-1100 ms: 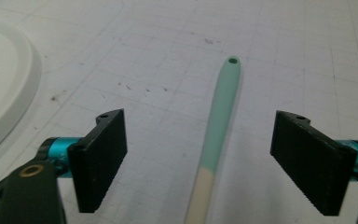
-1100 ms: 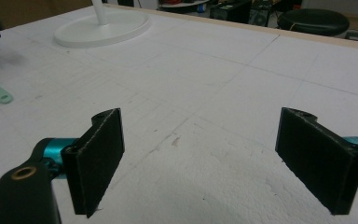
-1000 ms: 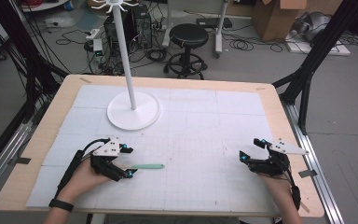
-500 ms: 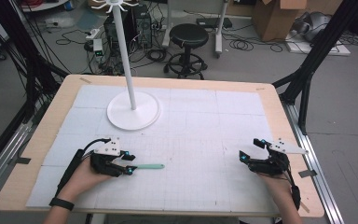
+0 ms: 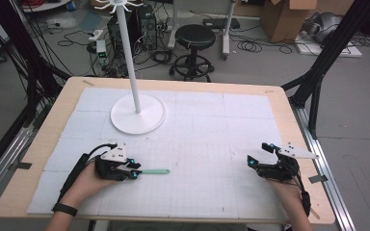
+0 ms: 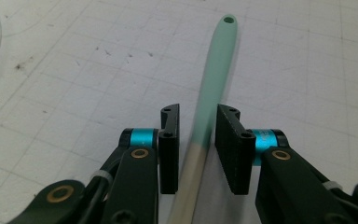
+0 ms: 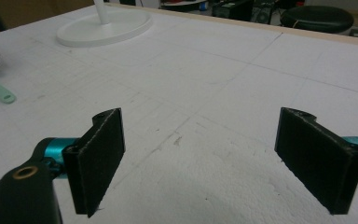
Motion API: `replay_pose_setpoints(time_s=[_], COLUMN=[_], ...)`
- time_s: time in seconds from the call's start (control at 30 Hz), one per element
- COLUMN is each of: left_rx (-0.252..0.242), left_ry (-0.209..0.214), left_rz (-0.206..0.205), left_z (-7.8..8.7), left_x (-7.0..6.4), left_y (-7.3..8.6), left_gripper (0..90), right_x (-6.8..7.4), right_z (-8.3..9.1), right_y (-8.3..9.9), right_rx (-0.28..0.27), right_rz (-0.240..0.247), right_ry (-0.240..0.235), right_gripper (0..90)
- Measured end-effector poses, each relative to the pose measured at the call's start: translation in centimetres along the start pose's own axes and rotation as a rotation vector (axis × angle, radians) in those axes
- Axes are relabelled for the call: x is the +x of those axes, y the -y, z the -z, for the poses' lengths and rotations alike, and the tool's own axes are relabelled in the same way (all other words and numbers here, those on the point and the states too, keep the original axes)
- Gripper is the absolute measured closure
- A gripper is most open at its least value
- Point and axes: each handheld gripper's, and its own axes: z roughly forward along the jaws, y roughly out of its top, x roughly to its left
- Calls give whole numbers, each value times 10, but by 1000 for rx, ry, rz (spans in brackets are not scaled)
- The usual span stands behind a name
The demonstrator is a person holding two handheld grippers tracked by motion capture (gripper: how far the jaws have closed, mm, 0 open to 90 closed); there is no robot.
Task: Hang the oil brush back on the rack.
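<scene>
A slim utensil with a mint-green handle [image 5: 154, 172] and a pale wooden rear part lies flat on the white gridded mat, its holed end pointing right. My left gripper [image 5: 134, 171] straddles it at the front left. In the left gripper view the handle [image 6: 212, 84] runs between the two jaws of the left gripper [image 6: 198, 140], which stand close on either side with a thin gap still showing on the left. My right gripper [image 5: 260, 154] rests at the front right, its jaws wide apart over bare mat [image 7: 200, 158]. The utensil's tip [image 7: 0, 94] appears far left in the right gripper view.
A white stand with a round base [image 5: 138, 114] and a tall pole rises at the back left of the mat. The wooden table rim [image 5: 289, 115] frames the mat. A black stool [image 5: 195, 36], cables and boxes sit on the floor beyond.
</scene>
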Motion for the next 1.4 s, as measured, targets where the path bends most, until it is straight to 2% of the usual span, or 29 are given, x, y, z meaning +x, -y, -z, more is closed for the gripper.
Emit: replay_pose_setpoints(time_s=[0.13,0.2,0.27,0.57,0.67,0.93,1.13,1.23,1.4], left_rx=[23,21,14,12,17,12,-33,-45,-92], left_ry=[4,12,19,25,25,26,12,-2,-22], left_rz=[-8,-10,4,14,4,11,24,17,21], left_z=[-1,-1,-1,-1,-1,0,7,12,21], left_x=[-1,-1,0,1,1,1,2,1,-1], left_y=[-3,-3,-2,-1,-2,-2,-3,-4,-8], left_gripper=[739,778,781,794,800,813,813,813,813], right_x=[0,0,1,1,1,1,1,0,0], right_z=[0,0,0,0,0,0,0,1,2], right_y=[0,0,-1,-1,-1,-1,-1,-1,-2], right_rx=[-1,-2,0,2,1,0,0,-3,-7], right_rz=[1,0,-2,1,-1,-3,-5,3,-5], right_ry=[0,0,-2,-6,-7,-8,-9,-8,-7], right_gripper=[152,152,152,152,152,154,154,155,155])
